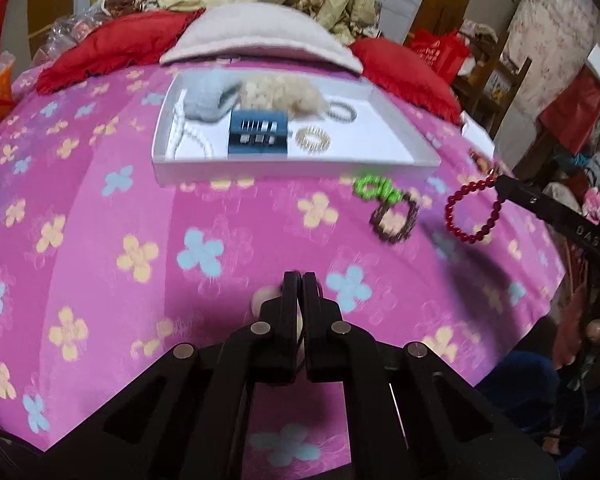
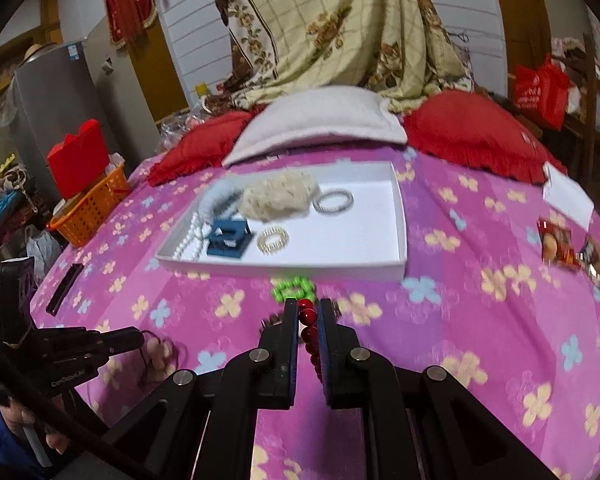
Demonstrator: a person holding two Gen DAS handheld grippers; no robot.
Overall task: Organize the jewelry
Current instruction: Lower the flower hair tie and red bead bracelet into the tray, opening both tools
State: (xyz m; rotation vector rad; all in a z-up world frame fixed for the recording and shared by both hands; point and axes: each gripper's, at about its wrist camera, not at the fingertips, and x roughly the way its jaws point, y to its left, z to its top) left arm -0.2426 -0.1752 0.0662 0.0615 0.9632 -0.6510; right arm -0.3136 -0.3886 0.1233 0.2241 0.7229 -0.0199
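Pink flowered bedding [image 1: 100, 216] covers a bed where jewelry is being sorted into a shallow white tray [image 1: 400, 128]. Closest to hand, a red bead bracelet [image 1: 470, 212] hangs from the right tongs [image 2: 308, 312], which are clamped on its beads and hold it clear of the bed, near the tray's front edge. The left tongs [image 1: 299, 280] are closed too, and something pale on a thin dark cord [image 2: 160, 354] seems pinched at their tips. A green bracelet [image 1: 374, 189] and a dark brown one [image 1: 394, 220] lie on the bedding just in front of the tray. Inside the tray sit a gold bracelet [image 1: 313, 139], a silver one [image 1: 342, 111], a pearl strand [image 1: 180, 136], a blue box [image 1: 258, 134] and a cream fluffy piece [image 1: 284, 94]. My reading is that this is the carrying step: the next move calls for bringing the red bracelet over the tray's bare right half and releasing it there. What the left tongs hold is blurred and mostly hidden behind their fingers, so I cannot name it; the brown bracelet is smeared by motion.
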